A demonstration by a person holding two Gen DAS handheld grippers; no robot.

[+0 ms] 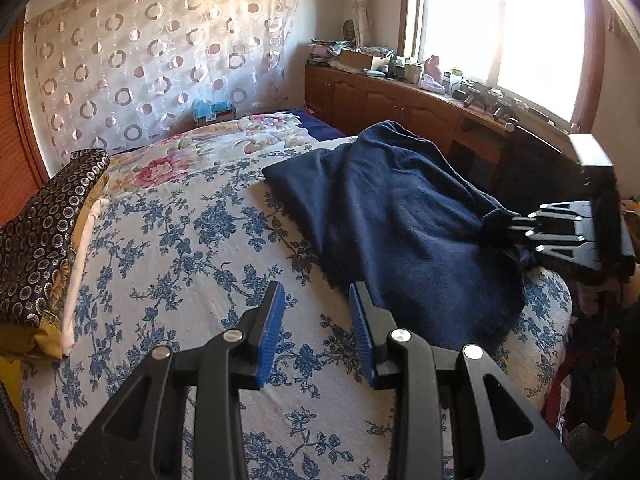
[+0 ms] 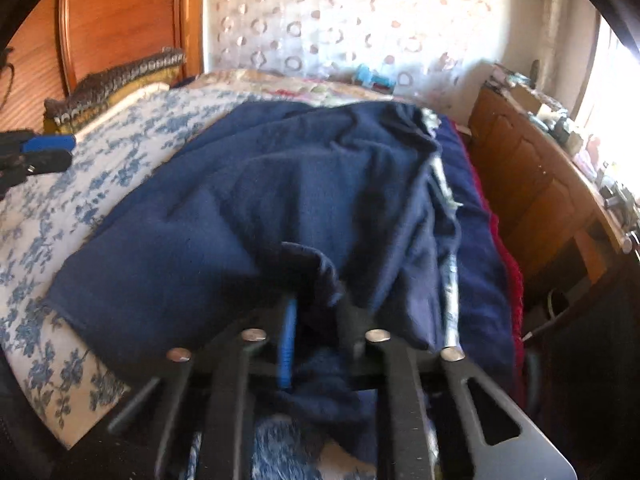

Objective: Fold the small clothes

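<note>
Garment [image 1: 400, 216] between right gripper [image 1: 504, 226] fingers

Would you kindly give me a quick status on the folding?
Left gripper open, empty, over bedsheet. Right gripper shut on navy garment edge. Garment rumpled, unfolded. Nothing blocking.

A dark navy garment [image 1: 392, 216] of soft, fleecy knit lies rumpled on the bed's blue-flowered sheet [image 1: 180, 248], spread toward the window side. Its far end humps up in loose folds, while the near edge lies flat against the sheet. One bunched corner is lifted off the bed, pinched in the right tongs [image 2: 316, 308]. In the right wrist view the cloth [image 2: 256, 200] shows broad creases and a light strip along one seam.
</note>
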